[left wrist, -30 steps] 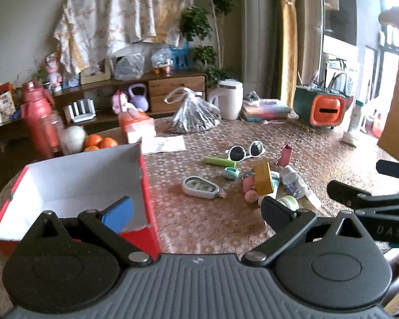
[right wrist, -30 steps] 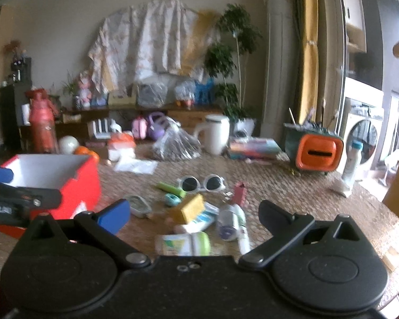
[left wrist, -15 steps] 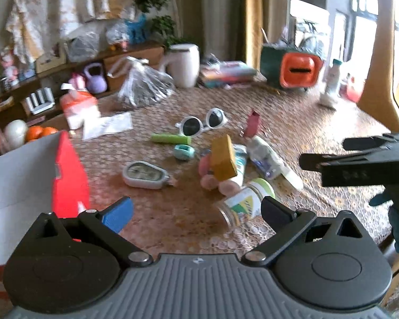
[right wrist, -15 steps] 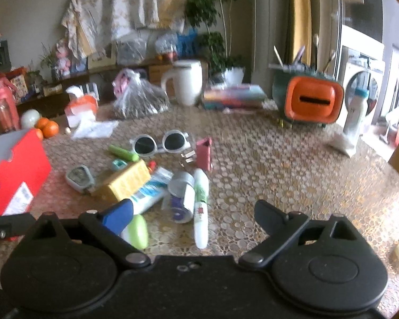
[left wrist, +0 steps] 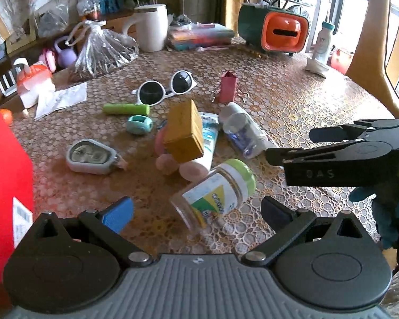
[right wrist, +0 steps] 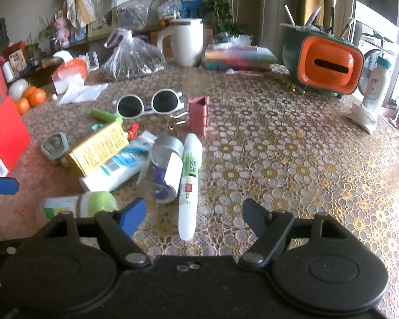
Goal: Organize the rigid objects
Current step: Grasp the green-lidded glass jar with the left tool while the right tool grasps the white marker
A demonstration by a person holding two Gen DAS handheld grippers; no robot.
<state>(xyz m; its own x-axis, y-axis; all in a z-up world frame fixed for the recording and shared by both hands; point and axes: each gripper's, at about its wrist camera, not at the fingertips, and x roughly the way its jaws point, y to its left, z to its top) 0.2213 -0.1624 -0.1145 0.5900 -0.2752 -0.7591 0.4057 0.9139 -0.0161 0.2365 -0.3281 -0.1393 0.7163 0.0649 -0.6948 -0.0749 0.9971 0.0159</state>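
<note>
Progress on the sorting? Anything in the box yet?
Done: nothing visible. The red box interior is out of view. In hand: nothing; left tongs open around the green-lidded jar, right tongs, just closing, straddle the white tube. Left: the whole pile, sunglasses included.

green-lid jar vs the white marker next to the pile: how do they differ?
The green-lid jar is squat and wide; the white marker is long and slim. The jar is see-through plastic with a lime cap; the marker is opaque white with a green printed band. The jar lies in front of the left gripper, the marker in front of the right gripper, whose jaws have just been closing with nothing gripped. Both lie on their sides on the table.
</note>
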